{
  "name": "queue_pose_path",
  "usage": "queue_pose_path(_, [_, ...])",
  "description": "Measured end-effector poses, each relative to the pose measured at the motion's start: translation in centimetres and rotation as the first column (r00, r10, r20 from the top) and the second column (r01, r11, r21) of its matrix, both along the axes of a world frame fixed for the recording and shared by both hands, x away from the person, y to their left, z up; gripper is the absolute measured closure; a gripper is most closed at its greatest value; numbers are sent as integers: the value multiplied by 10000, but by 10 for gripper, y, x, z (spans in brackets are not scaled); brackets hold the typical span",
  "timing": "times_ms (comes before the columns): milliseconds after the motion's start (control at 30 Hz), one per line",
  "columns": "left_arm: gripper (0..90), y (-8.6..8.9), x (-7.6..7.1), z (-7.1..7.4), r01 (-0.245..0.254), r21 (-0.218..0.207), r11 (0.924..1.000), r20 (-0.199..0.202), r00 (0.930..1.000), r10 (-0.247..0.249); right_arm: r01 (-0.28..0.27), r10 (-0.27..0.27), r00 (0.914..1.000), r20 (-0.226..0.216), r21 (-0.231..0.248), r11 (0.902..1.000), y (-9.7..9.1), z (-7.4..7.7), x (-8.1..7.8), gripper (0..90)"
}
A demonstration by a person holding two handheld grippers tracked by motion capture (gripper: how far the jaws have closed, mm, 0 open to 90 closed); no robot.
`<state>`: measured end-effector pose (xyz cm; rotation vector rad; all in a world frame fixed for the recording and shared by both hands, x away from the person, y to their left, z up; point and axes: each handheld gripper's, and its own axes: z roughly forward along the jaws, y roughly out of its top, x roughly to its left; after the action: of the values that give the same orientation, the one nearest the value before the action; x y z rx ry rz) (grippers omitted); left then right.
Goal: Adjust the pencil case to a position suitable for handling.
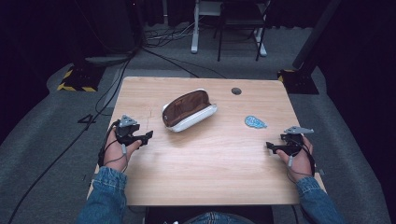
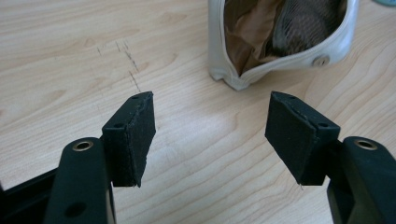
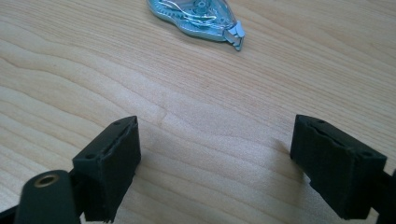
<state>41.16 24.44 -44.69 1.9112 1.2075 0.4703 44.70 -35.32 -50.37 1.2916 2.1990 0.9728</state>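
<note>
Wood table (image 1: 201, 158) carries a white pouch (image 1: 189, 110), unzipped and showing brown lining, near its middle. Just ahead of the right gripper (image 1: 272, 147) lies a blue correction-tape dispenser (image 1: 255, 122). The left gripper (image 1: 145, 138) faces the pouch. Both grippers' jaws stand wide, holding nothing.

The desk (image 1: 205, 158) is evenly lit from above while the surroundings are left dark; soft shadows are cast, and the near jaws are slightly blurred.
</note>
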Motion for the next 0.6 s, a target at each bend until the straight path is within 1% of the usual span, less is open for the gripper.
queue_pose_path(67, [335,-1,0,3,5,-62,10000,83,10000,-4,0,0,10000,1,2,10000,0,0,0,163])
queue_pose_path(100, [335,-1,2,6,88,-201,9998,117,9999,-86,1,-1,10000,0,1,10000,0,0,0,163])
queue_pose_path(133, [336,-1,2,6,88,-201,9998,117,9999,-86,1,-1,10000,0,1,10000,0,0,0,163])
queue_pose_path(367, [339,-6,8,14,182,-352,9992,454,9988,-166,-49,49,10000,3,0,10000,-1,0,-1,164])
queue_pose_path(400, [340,-7,9,15,193,-451,9988,498,9986,-170,-51,51,10000,4,-1,10000,-1,0,-1,164])
queue_pose_path(467, [341,-8,12,17,263,-420,9988,495,9985,-242,-51,51,10000,4,-1,10000,-1,0,-1,164])
queue_pose_path(600, [339,-11,17,23,327,-394,9987,674,9973,-300,-51,51,10000,2,-2,10000,-1,0,-1,164])
